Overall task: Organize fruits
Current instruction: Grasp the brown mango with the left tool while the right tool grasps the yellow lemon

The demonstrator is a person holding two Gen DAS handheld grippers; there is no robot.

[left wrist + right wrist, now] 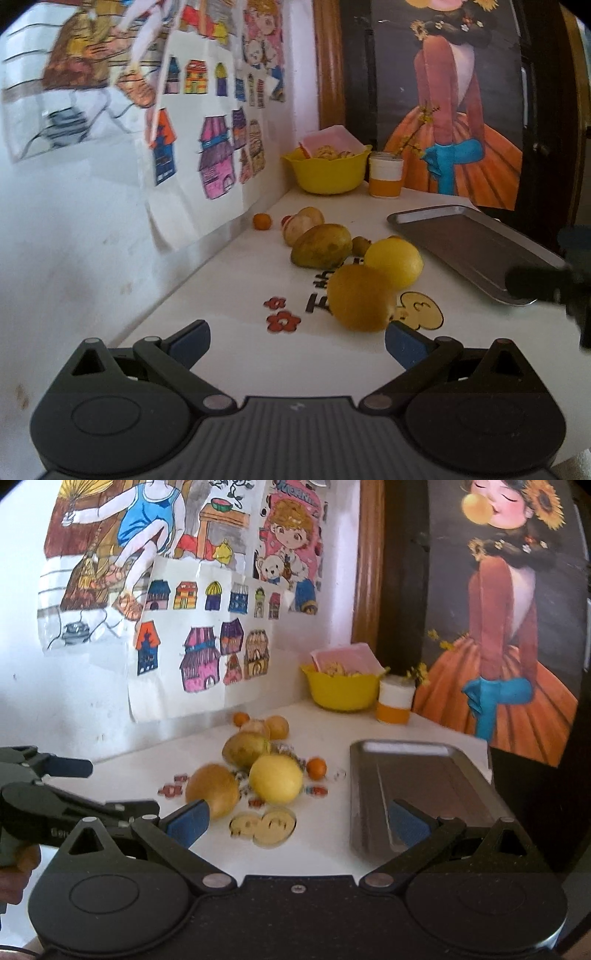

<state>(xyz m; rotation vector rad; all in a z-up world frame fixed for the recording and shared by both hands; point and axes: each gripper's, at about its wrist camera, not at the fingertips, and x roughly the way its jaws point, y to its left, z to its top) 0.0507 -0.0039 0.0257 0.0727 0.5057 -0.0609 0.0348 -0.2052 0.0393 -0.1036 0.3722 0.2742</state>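
Several fruits lie grouped on the white table. Nearest is a dull yellow round fruit, then a bright yellow lemon, a greenish mango, a pale round fruit and small orange ones. A grey metal tray lies to their right with nothing in it. My left gripper is open just short of the dull yellow fruit. My right gripper is open above the table between the fruits and the tray.
A yellow bowl with snacks and an orange-and-white cup stand at the back corner. Drawings cover the wall on the left; a framed picture leans at the back right. A hand holds the left gripper.
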